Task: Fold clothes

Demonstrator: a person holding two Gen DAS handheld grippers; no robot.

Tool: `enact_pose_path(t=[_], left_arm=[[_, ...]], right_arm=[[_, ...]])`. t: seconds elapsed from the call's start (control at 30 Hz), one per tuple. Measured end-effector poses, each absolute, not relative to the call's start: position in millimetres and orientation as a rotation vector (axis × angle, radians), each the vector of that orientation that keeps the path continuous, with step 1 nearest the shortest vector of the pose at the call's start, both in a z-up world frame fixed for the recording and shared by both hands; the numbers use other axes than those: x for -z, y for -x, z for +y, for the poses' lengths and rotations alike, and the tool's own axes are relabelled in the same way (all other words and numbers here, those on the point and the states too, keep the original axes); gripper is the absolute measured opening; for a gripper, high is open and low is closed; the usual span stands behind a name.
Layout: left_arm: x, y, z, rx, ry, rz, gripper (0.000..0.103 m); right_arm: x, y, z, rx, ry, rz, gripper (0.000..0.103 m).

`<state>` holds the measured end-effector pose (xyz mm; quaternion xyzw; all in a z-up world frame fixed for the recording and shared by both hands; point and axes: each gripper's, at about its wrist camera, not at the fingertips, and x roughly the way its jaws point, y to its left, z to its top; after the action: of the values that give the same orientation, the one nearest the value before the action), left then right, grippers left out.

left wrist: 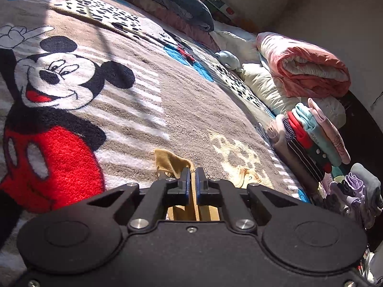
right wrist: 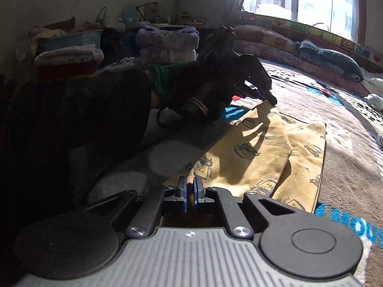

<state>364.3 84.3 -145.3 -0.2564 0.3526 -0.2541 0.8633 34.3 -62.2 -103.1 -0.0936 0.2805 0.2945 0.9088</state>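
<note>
**Yellow garment pinched at two edges**

Yellow garment (right wrist: 258, 153) is lying partly doubled on the blanket (left wrist: 191, 110). Right tongs (right wrist: 190, 191) are pinching its near edge; left tongs (left wrist: 190, 181) are gripping another edge. Being light, soft and limp, it is probably handling best by corners. Folded stack (left wrist: 311, 138) is sitting nearby.

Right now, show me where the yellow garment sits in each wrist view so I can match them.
Left wrist: yellow garment at bottom centre, a corner pinched in the shut left tool.
Right wrist: it lies spread at centre-right on the blanket, its near edge pinched in the right tool.
Shared landmark: the dark blue pillow by the window.
</note>
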Motion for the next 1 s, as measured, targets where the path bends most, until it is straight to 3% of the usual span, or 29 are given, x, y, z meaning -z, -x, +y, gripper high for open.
enact_pose_path(t=[0.23,0.5,0.73,1.0], left_arm=[[148,-363,104,0.541,0.678,0.698,0.001],[152,-364,98,0.520,0.650,0.715,0.001],[155,-364,97,0.513,0.651,0.720,0.001],[155,-364,93,0.502,0.611,0.721,0.001]], right_arm=[[116,-26,-45,-0.592,0.308,0.577,0.008],[118,-25,-28,-0.556,0.402,0.568,0.008],[93,-27,-45,-0.532,0.186,0.551,0.007],[121,-33,-18,-0.557,0.368,0.598,0.011]])
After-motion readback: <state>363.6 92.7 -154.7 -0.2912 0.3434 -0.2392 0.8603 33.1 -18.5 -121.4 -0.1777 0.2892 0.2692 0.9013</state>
